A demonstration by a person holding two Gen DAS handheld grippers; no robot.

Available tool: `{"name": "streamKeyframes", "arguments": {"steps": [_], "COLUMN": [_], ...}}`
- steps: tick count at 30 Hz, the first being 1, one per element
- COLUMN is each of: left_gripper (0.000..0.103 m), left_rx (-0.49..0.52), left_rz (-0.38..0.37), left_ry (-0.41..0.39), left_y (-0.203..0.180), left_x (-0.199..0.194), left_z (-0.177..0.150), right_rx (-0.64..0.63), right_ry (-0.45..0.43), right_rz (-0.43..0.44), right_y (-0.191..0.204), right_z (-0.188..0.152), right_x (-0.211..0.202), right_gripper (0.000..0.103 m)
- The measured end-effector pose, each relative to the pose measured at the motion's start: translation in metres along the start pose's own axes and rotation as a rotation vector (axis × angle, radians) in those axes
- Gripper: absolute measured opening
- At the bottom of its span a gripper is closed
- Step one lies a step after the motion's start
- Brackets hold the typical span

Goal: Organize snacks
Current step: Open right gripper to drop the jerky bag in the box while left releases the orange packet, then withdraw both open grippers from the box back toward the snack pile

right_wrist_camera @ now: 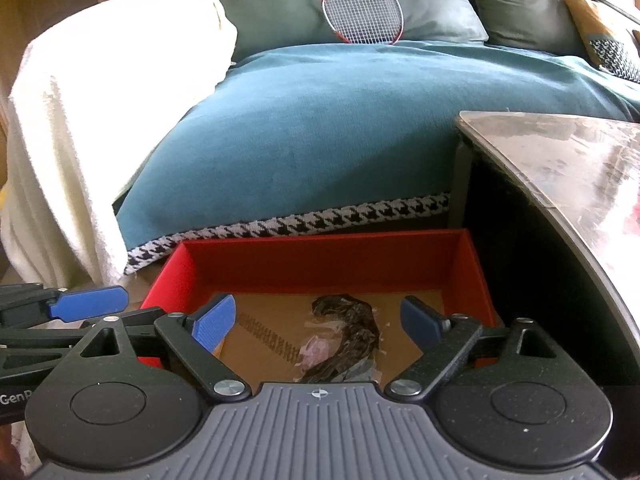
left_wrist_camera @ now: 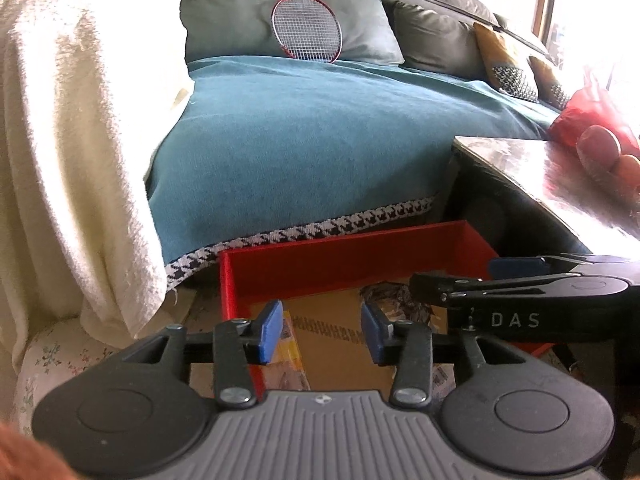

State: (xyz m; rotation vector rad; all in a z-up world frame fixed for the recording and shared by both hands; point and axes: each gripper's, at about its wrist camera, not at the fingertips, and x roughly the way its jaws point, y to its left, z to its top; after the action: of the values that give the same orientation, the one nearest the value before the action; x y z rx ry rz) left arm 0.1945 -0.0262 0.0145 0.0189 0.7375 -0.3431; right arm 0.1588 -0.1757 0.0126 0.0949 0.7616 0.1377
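Note:
A red open box (right_wrist_camera: pixel 320 256) stands on the floor in front of the sofa; it also shows in the left wrist view (left_wrist_camera: pixel 344 252). On its brown bottom lies a clear packet with a dark snack (right_wrist_camera: pixel 344 336), partly seen in the left wrist view (left_wrist_camera: pixel 390 300). My right gripper (right_wrist_camera: pixel 318 322) is open and empty, just above the box's near side and over the packet. My left gripper (left_wrist_camera: pixel 322 334) is open and empty over the box's left part. The right gripper (left_wrist_camera: pixel 520 292) enters the left view from the right.
A teal-covered sofa (right_wrist_camera: pixel 340 128) with a badminton racket (right_wrist_camera: pixel 362 12) lies behind the box. A cream blanket (left_wrist_camera: pixel 72 140) hangs at left. A glossy table (right_wrist_camera: pixel 568 160) juts in at right, carrying a red bag of fruit (left_wrist_camera: pixel 600 128).

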Motion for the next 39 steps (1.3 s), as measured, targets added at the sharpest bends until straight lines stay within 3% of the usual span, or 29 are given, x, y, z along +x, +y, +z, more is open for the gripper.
{"name": "streamKeyframes", "arguments": {"steps": [24,39], "left_gripper": [0.039,0.04], "left_rx": [-0.031,-0.027], "left_rz": [0.017,0.021], "left_ry": [0.014,0.044], "left_y": [0.013,0.019], "left_x": [-0.037,-0.058], "left_z": [-0.031,-0.058], "right_rx": [0.004,-0.018], "right_ry": [-0.017,0.038], "right_rz": [0.046,0.092], "right_y": [0.021,0.043], "right_z": [-0.026,-0.056], "right_x": [-0.042,-0.062], "right_gripper": [0.096,0.097]}}
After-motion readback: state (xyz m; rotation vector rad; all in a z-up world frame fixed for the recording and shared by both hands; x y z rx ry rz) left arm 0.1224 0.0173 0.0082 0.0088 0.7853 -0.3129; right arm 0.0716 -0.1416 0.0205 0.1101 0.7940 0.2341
